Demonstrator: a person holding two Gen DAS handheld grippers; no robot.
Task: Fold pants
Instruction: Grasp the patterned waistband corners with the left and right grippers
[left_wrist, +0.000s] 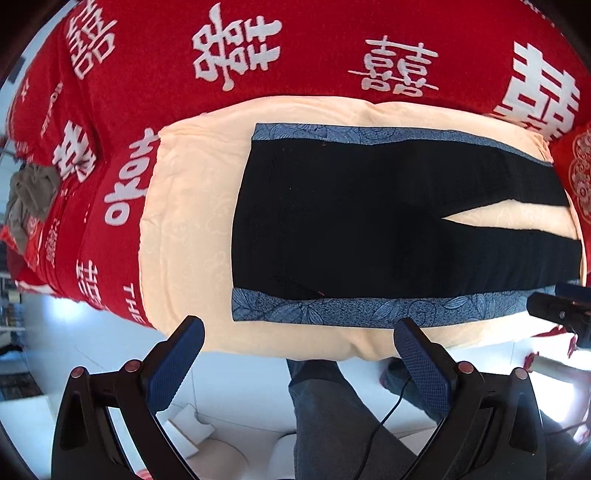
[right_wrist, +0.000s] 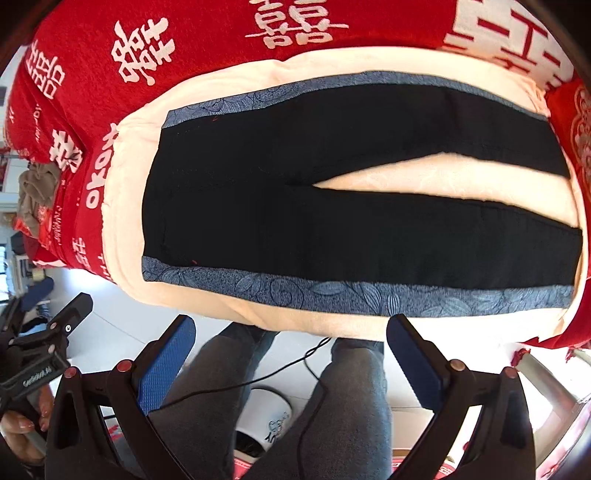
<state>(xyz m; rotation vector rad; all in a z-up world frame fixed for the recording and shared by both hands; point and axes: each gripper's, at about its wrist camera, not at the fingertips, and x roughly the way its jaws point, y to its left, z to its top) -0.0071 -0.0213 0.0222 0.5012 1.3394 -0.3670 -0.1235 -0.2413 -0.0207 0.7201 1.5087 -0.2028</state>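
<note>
Black pants (left_wrist: 351, 221) with blue patterned side stripes lie spread flat on a cream blanket (left_wrist: 192, 221), waistband to the left, both legs running right with a narrow gap between them. My left gripper (left_wrist: 299, 332) hovers open above the near blanket edge, by the near stripe (left_wrist: 332, 312), holding nothing. In the right wrist view the same pants (right_wrist: 295, 229) lie flat on the blanket (right_wrist: 406, 173). My right gripper (right_wrist: 291, 328) is open too, just short of the near stripe (right_wrist: 332, 291), empty.
A red bedcover (left_wrist: 295, 55) with white characters lies under and behind the blanket. A red cushion (right_wrist: 576, 129) sits at the far right. The person's legs in grey trousers (right_wrist: 332, 406) stand below, with a black cable (right_wrist: 258, 380) across them. A grey-brown garment (left_wrist: 29, 199) lies far left.
</note>
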